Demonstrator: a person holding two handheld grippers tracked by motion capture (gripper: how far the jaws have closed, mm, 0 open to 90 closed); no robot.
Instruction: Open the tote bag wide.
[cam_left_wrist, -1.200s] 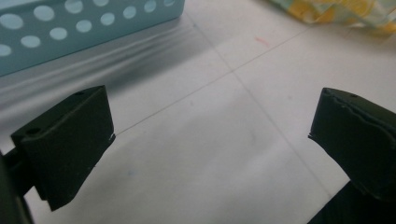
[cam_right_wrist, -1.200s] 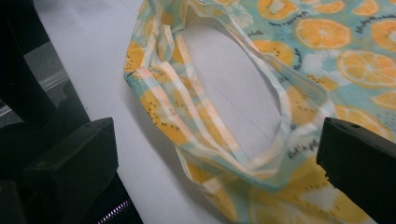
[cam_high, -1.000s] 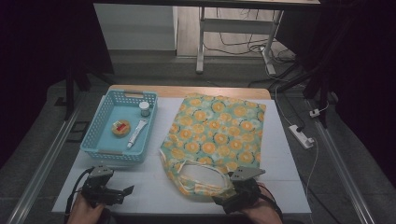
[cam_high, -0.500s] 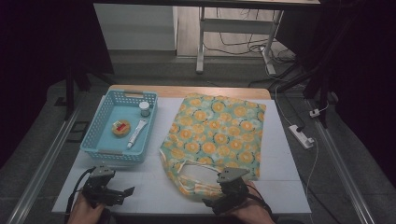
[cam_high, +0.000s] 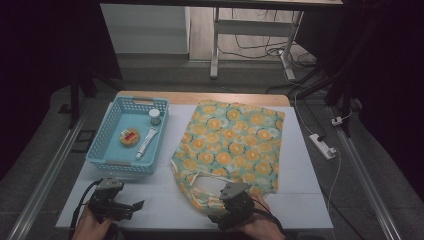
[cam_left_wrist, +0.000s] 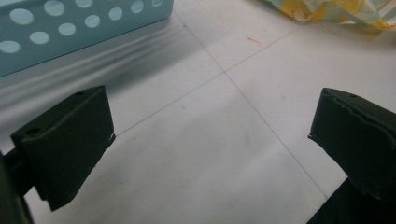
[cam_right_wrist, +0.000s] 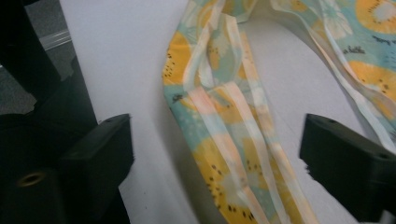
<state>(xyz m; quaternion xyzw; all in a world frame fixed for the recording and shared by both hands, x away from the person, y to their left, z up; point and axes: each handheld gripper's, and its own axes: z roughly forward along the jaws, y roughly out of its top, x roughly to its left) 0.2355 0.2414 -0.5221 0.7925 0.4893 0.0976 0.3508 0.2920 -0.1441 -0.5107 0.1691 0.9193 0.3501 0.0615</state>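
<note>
Two soft cloth handles (cam_right_wrist: 233, 140) (flat, printed) lie between the closing, ungripping right gripper (cam_right_wrist: 215, 154); left gripper (cam_left_wrist: 210, 135) open.

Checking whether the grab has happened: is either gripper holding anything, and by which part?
Nothing is held. The right gripper has been closing around the bag's handle, pads not yet on it. The left gripper is open over bare table.

Dark room — white table (cam_high: 305, 165), grey floor (cam_high: 370, 170), metal-legged desk (cam_high: 250, 45) behind.
</note>
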